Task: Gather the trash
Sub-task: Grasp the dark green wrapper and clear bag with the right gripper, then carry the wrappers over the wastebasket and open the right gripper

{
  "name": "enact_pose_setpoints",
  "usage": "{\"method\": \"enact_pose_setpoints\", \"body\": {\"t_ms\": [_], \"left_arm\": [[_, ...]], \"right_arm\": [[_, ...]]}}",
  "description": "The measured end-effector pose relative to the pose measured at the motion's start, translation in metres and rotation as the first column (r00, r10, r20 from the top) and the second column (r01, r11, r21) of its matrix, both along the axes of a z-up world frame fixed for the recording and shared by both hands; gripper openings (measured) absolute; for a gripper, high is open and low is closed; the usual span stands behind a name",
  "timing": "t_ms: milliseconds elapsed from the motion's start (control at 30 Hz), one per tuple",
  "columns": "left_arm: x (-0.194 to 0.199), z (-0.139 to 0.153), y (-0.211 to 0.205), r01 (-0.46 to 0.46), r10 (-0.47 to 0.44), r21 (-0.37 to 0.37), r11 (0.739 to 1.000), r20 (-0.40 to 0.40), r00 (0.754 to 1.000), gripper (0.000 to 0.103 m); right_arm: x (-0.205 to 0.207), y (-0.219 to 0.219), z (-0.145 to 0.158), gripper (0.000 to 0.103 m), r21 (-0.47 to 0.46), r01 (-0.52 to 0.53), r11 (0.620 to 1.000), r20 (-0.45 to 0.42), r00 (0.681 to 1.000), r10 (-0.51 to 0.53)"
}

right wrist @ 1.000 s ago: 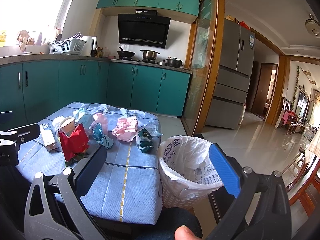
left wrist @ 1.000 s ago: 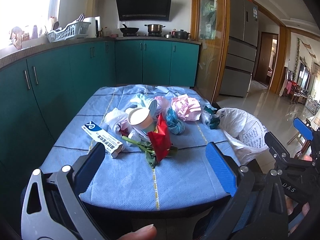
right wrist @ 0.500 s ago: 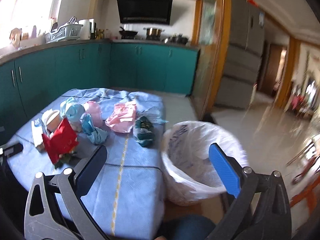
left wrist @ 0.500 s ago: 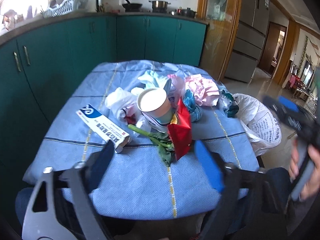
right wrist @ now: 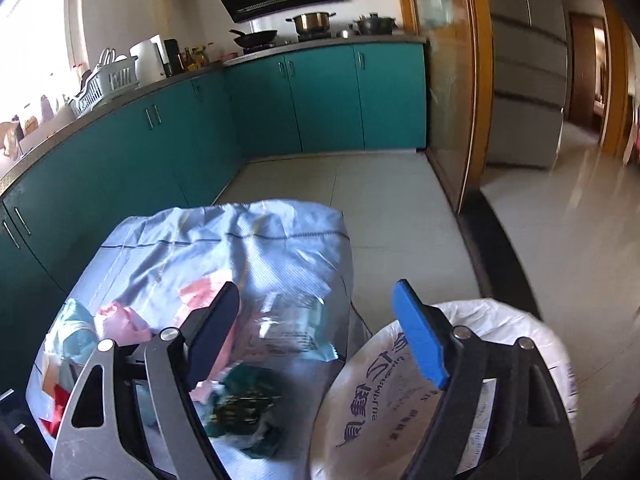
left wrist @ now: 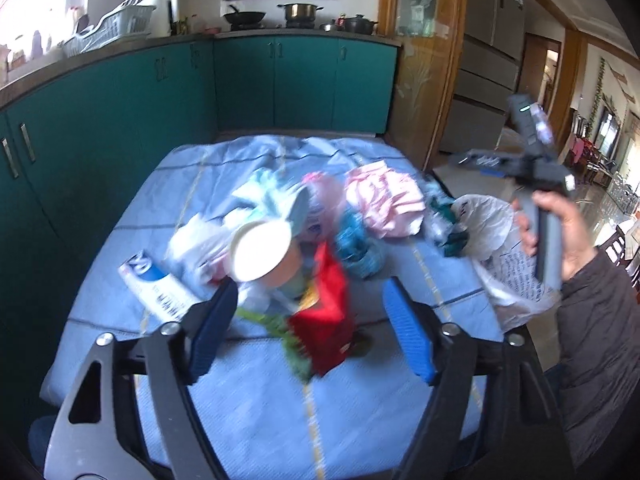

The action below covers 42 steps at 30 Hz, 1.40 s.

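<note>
Daylit kitchen, fisheye views, motion blur in both

Strong daylight floods in from the window [left wrist: 24,20] at upper left, blown out to white in both views, and the glossy floor [right wrist: 560,216] carries pale glare. The left wrist view smears the trash pile [left wrist: 304,240] on the blue cloth [left wrist: 248,396]; the right wrist view blurs the white bag [right wrist: 400,412] and the cloth. Cabinet lines bow towards the edges, and dark vignetting fills the corners.

Trash pile [left wrist: 304,240] blurred, perhaps wrappers.
</note>
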<state>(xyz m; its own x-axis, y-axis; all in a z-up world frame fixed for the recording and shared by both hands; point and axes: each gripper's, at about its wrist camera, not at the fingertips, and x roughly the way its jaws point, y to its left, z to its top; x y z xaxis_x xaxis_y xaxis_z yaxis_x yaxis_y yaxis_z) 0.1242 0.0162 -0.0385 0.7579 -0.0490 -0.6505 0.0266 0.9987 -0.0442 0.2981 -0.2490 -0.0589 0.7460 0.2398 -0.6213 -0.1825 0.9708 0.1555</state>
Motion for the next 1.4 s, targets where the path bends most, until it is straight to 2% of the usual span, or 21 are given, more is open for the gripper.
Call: {"method": "enact_pose_setpoints", "body": {"t_ms": [167, 267, 367, 433, 467, 600, 800, 967, 1033, 1100, 1133, 1200, 1267, 1400], "left_arm": [[0.023, -0.007, -0.040, 0.086, -0.086, -0.021, 0.996, -0.010, 0.996, 0.082], [0.040, -0.015, -0.061, 0.129, -0.129, 0.007, 0.992, -0.026, 0.991, 0.083], [0.059, -0.020, -0.072, 0.148, -0.147, 0.041, 0.988, -0.025, 0.989, 0.083], [0.071, -0.024, -0.076, 0.147, -0.145, 0.062, 0.987, -0.033, 0.989, 0.083], [0.080, -0.027, -0.075, 0.140, -0.137, 0.069, 0.988, -0.049, 0.989, 0.083], [0.092, -0.028, -0.067, 0.122, -0.119, 0.044, 0.992, -0.073, 0.990, 0.083], [0.090, -0.025, -0.072, 0.140, -0.139, 0.006, 0.990, -0.074, 0.988, 0.083], [0.102, -0.027, -0.111, 0.229, -0.228, -0.003, 0.974, -0.075, 0.971, 0.091], [0.113, -0.034, -0.135, 0.256, -0.254, 0.005, 0.967, -0.099, 0.962, 0.093], [0.124, -0.044, -0.153, 0.261, -0.257, 0.018, 0.965, -0.119, 0.959, 0.093], [0.130, -0.051, -0.161, 0.258, -0.252, 0.029, 0.966, -0.130, 0.959, 0.093], [0.141, -0.062, -0.171, 0.237, -0.226, 0.057, 0.970, -0.155, 0.962, 0.089], [0.150, -0.073, -0.174, 0.230, -0.217, 0.050, 0.972, -0.186, 0.958, 0.063], [0.152, -0.078, -0.171, 0.220, -0.209, 0.049, 0.974, -0.168, 0.963, 0.059]], "right_arm": [[0.030, 0.009, -0.038, 0.079, 0.005, -0.071, 0.997, -0.127, 0.989, 0.071], [0.039, 0.021, -0.055, 0.079, -0.033, -0.108, 0.994, -0.179, 0.979, 0.100], [0.039, 0.031, -0.068, 0.078, 0.013, -0.175, 0.984, -0.216, 0.961, 0.174], [0.034, 0.035, -0.069, 0.055, 0.043, -0.205, 0.978, -0.220, 0.953, 0.210], [0.031, 0.038, -0.068, 0.054, 0.057, -0.217, 0.975, -0.221, 0.949, 0.224], [0.012, 0.044, -0.057, 0.045, 0.076, -0.255, 0.964, -0.186, 0.946, 0.265], [-0.012, 0.041, -0.035, 0.043, 0.106, -0.257, 0.961, -0.110, 0.957, 0.268], [-0.018, 0.029, -0.021, 0.043, 0.103, -0.204, 0.973, -0.096, 0.972, 0.214], [-0.017, 0.019, -0.015, 0.043, 0.107, -0.175, 0.979, -0.083, 0.979, 0.185], [-0.023, 0.006, -0.006, 0.043, 0.084, -0.116, 0.990, -0.060, 0.991, 0.121], [-0.029, -0.013, 0.000, 0.043, 0.051, -0.052, 0.997, -0.039, 0.998, 0.054], [-0.030, -0.030, 0.000, 0.043, 0.045, -0.002, 0.999, -0.035, 0.999, 0.003], [-0.033, -0.043, -0.001, 0.043, 0.059, 0.019, 0.998, -0.038, 0.999, -0.016], [-0.035, -0.053, -0.001, 0.043, 0.056, 0.020, 0.998, -0.030, 0.999, -0.019]]}}
